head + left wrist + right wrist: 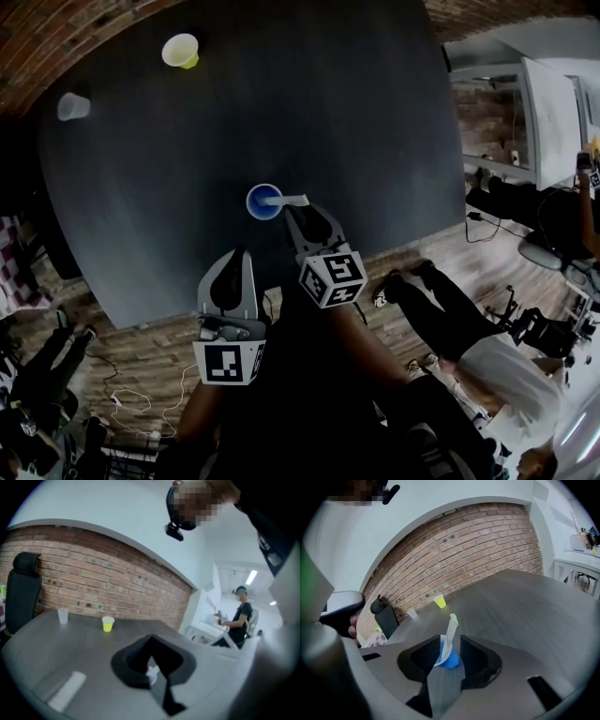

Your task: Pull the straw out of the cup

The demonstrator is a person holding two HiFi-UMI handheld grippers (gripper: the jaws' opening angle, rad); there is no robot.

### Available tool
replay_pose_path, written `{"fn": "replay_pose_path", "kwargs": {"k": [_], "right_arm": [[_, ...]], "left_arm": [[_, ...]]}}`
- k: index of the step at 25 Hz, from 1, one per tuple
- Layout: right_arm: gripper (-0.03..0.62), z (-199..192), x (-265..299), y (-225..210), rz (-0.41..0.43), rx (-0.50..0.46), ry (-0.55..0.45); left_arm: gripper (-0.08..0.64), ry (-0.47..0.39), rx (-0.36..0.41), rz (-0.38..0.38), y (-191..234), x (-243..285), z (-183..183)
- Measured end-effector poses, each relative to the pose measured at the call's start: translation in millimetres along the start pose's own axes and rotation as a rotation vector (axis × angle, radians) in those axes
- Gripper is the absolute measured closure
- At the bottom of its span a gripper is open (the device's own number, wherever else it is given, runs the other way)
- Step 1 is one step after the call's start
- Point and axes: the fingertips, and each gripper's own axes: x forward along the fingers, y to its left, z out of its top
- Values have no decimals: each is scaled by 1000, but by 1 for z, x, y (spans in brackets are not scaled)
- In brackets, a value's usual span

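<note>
A small blue cup (263, 202) stands near the front edge of the dark round table (356, 122), with a white paper-wrapped straw (292, 200) leaning out of it to the right. In the right gripper view the cup (449, 657) sits between the spread jaws of my right gripper (446, 641), and the straw (451, 631) rises above them; I see no pad pressing on either. In the head view my right gripper (298, 212) is just right of the cup. My left gripper (239, 251) hovers nearer the table's edge, its jaws together (151, 639), apart from the cup.
A yellow cup (180, 51) and a clear plastic cup (73, 106) stand at the table's far left. A black chair (23, 588) stands by the brick wall. A seated person's legs (441, 309) and cables lie on the wooden floor on the right.
</note>
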Motion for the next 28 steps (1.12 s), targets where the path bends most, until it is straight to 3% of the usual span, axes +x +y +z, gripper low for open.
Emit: {"fn": "replay_pose_path", "kwargs": {"k": [11, 17, 28], "right_arm": [[475, 2, 14, 1, -4, -5, -1], [523, 0, 16, -1, -25, -4, 5], [543, 4, 13, 6, -26, -14, -19]], "left_arm": [[561, 17, -21, 6, 7, -1, -6], [561, 14, -26, 15, 11, -4, -7], [561, 1, -24, 18, 15, -12, -5]]}}
